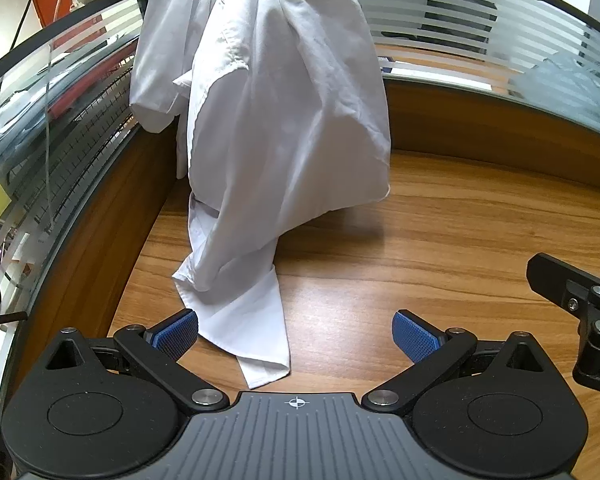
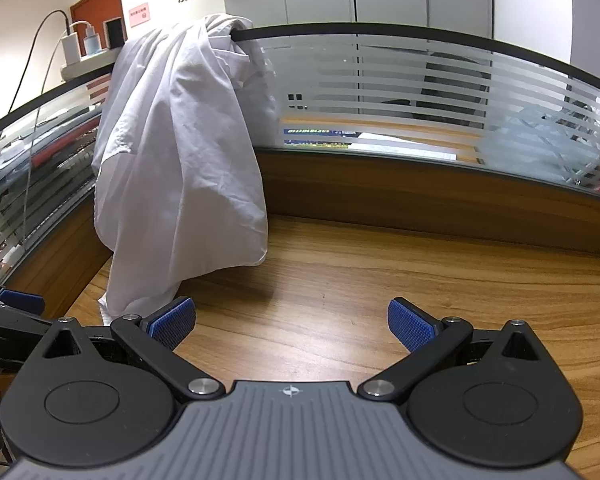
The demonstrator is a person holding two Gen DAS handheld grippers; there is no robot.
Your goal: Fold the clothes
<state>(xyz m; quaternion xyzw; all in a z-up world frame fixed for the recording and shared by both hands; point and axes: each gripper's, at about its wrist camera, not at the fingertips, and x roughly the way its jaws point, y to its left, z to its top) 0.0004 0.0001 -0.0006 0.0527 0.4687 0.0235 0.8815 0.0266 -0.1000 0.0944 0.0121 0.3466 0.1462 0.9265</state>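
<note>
Fingers of your left gripper (image 1: 295, 336) and right gripper (image 2: 291, 326) are spread wide, holding nothing. White shirt (image 1: 268, 120) hangs over the far-left glass partition (image 2: 420, 92); its lower end, possibly a sleeve, lies on the wooden desk (image 1: 440, 240) near your left gripper.

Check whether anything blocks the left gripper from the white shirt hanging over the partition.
Nothing visible does. The open left gripper faces bare wooden desk, and the white shirt trails its hem onto the desk just ahead of its fingers.
</note>
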